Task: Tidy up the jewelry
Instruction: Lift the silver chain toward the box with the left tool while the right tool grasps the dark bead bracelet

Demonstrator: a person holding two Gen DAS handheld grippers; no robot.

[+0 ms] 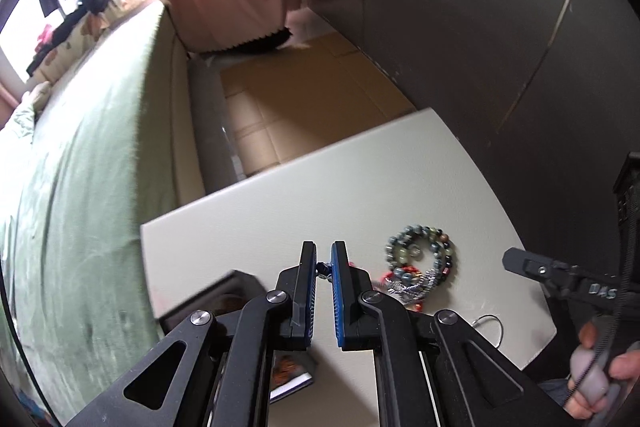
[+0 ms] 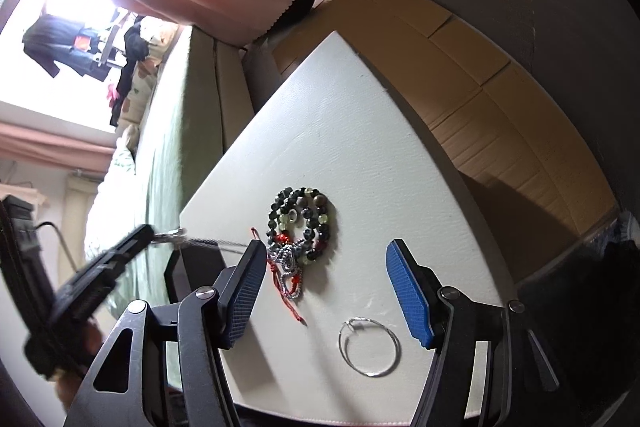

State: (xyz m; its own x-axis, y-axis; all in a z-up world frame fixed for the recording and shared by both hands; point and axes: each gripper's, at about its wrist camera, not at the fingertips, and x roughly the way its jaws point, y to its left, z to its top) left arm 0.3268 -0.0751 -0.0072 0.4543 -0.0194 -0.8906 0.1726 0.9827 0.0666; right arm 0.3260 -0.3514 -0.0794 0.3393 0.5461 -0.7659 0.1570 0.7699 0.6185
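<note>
A pile of jewelry lies on the white table [image 2: 360, 131]: a coiled string of dark and green beads [image 2: 302, 221], a silver chain [image 2: 286, 261] and a red cord [image 2: 286, 297]. A thin silver hoop [image 2: 369, 347] lies nearer. My right gripper [image 2: 326, 291] is open and empty, hovering over the pile and hoop. My left gripper [image 1: 323, 263] is nearly shut on a small blue and silver piece [image 1: 322, 269], held left of the bead string [image 1: 420, 257]. In the right wrist view its tips hold a silver piece [image 2: 170, 237] with a thin chain [image 2: 216, 243] stretched toward the pile.
A dark open box [image 1: 224, 291] sits at the table's left edge under the left gripper. A green-covered bed [image 1: 80, 187] runs along the left. A dark wall [image 1: 460, 27] and tan floor [image 1: 300, 99] lie beyond the table. The hoop also shows in the left wrist view [image 1: 490, 325].
</note>
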